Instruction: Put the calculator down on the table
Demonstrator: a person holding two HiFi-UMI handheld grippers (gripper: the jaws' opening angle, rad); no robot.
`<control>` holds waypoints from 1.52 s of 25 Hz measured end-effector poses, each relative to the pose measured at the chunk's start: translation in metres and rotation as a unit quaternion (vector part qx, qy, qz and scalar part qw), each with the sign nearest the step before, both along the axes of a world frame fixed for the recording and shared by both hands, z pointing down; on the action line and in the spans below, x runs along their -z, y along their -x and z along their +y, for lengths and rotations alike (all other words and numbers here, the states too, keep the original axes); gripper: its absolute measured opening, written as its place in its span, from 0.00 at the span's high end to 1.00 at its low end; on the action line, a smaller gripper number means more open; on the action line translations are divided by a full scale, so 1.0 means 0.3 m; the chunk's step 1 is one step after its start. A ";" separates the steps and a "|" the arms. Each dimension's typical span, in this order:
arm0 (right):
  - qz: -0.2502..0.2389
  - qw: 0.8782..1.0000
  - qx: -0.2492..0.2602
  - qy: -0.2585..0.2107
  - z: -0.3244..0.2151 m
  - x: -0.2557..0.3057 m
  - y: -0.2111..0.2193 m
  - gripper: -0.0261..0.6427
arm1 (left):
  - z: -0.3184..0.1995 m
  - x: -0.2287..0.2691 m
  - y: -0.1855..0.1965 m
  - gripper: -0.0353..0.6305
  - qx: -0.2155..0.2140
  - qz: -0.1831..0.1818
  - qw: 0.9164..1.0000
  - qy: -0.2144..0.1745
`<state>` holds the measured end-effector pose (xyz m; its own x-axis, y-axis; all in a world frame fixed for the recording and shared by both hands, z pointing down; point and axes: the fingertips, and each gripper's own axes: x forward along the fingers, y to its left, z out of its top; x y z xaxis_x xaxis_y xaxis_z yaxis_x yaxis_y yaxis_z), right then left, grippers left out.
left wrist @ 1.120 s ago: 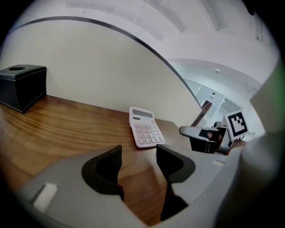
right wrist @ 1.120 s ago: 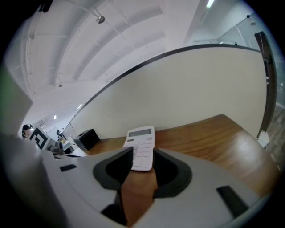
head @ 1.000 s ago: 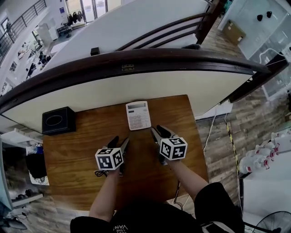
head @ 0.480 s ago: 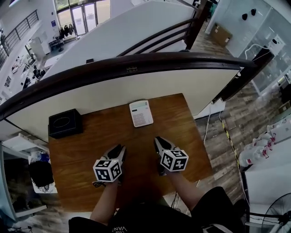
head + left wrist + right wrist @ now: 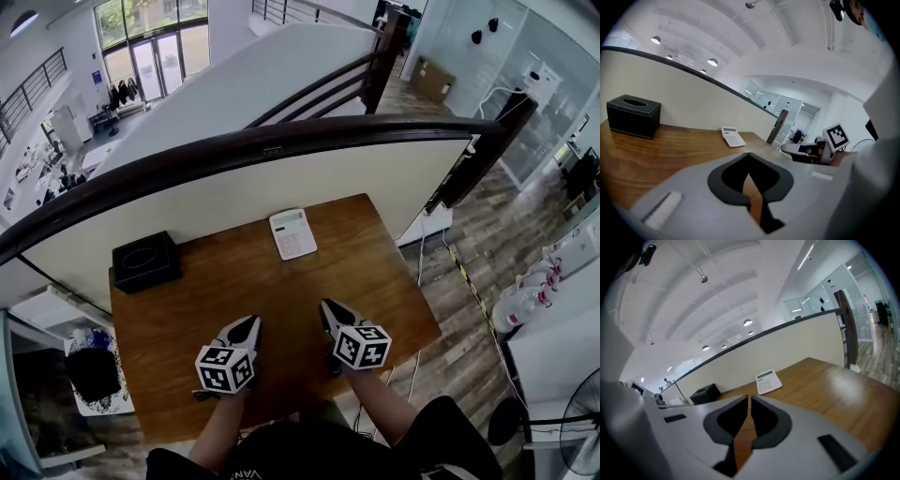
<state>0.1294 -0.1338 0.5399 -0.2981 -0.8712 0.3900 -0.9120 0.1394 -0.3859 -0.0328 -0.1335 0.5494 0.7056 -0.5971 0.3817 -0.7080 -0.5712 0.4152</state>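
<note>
The white calculator lies flat on the wooden table near its far edge, with nothing touching it. It also shows ahead in the left gripper view as the calculator and in the right gripper view as the calculator. My left gripper hovers over the near part of the table, well short of it. Its tips meet, so the left gripper is shut and empty. My right gripper hangs beside it. The right gripper is closing, with only a thin slit and nothing between the jaws.
A black tissue box stands at the table's far left corner. A cream partition with a dark curved rail runs behind the table. The table's right edge drops to a wooden floor with a cable.
Both grippers have drawn back from the calculator toward the person and a little upward. Their jaws have gone from wide open to almost together. The calculator stays where it lay.
</note>
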 end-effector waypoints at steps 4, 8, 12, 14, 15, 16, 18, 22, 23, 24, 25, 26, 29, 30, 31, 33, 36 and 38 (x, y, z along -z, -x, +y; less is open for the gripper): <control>-0.004 1.000 -0.013 -0.005 0.086 0.011 0.039 0.92 | 0.073 0.023 0.027 0.93 -0.019 0.003 1.000 -0.013; -0.004 1.000 -0.023 -0.005 0.175 0.006 0.068 0.92 | 0.148 0.026 0.053 0.93 -0.039 0.006 0.999 -0.015; 0.004 0.999 -0.032 0.002 0.272 -0.007 0.075 0.92 | 0.222 0.026 0.065 0.93 -0.059 0.004 0.998 -0.018; 0.009 0.999 -0.032 0.007 0.316 -0.017 0.082 0.92 | 0.255 0.025 0.071 0.93 -0.066 0.003 0.998 -0.020; 0.013 0.999 -0.031 0.010 0.337 -0.023 0.088 0.92 | 0.270 0.023 0.075 0.93 -0.069 0.004 0.997 -0.020; 0.016 0.999 -0.030 0.013 0.357 -0.030 0.094 0.92 | 0.284 0.021 0.078 0.93 -0.072 0.006 0.997 -0.018; 0.023 0.999 -0.028 0.020 0.397 -0.045 0.106 0.92 | 0.314 0.017 0.087 0.93 -0.077 0.010 0.997 -0.015; 0.031 0.999 -0.027 0.036 0.460 -0.076 0.128 0.93 | 0.359 -0.003 0.114 0.93 -0.077 0.011 0.997 -0.008; 0.031 0.998 -0.027 0.038 0.472 -0.082 0.132 0.93 | 0.368 -0.010 0.121 0.93 -0.075 0.011 0.997 -0.006; 0.031 0.998 -0.028 0.040 0.483 -0.088 0.135 0.93 | 0.376 -0.017 0.127 0.93 -0.074 0.011 0.997 -0.004; 0.032 0.998 -0.029 0.042 0.491 -0.092 0.137 0.93 | 0.383 -0.023 0.132 0.93 -0.072 0.010 0.997 -0.003; 0.032 0.998 -0.030 0.043 0.498 -0.096 0.139 0.93 | 0.388 -0.028 0.137 0.93 -0.071 0.010 0.997 -0.001; 0.032 0.998 -0.032 0.047 0.513 -0.104 0.147 0.94 | 0.403 -0.041 0.150 0.93 -0.068 0.011 0.998 0.003; 0.032 0.998 -0.032 0.047 0.516 -0.106 0.149 0.94 | 0.407 -0.046 0.154 0.93 -0.067 0.011 0.998 0.004; 0.033 0.998 -0.033 0.048 0.519 -0.108 0.150 0.94 | 0.411 -0.050 0.158 0.93 -0.066 0.012 0.998 0.006; 0.034 0.998 -0.032 0.050 0.522 -0.112 0.153 0.94 | 0.420 -0.059 0.165 0.93 -0.064 0.011 0.998 0.009; 0.035 0.998 -0.032 0.050 0.518 -0.117 0.160 0.94 | 0.427 -0.072 0.176 0.93 -0.064 0.010 0.998 0.012; 0.034 0.998 -0.032 0.050 0.514 -0.116 0.163 0.94 | 0.427 -0.074 0.183 0.93 -0.061 0.009 0.998 0.013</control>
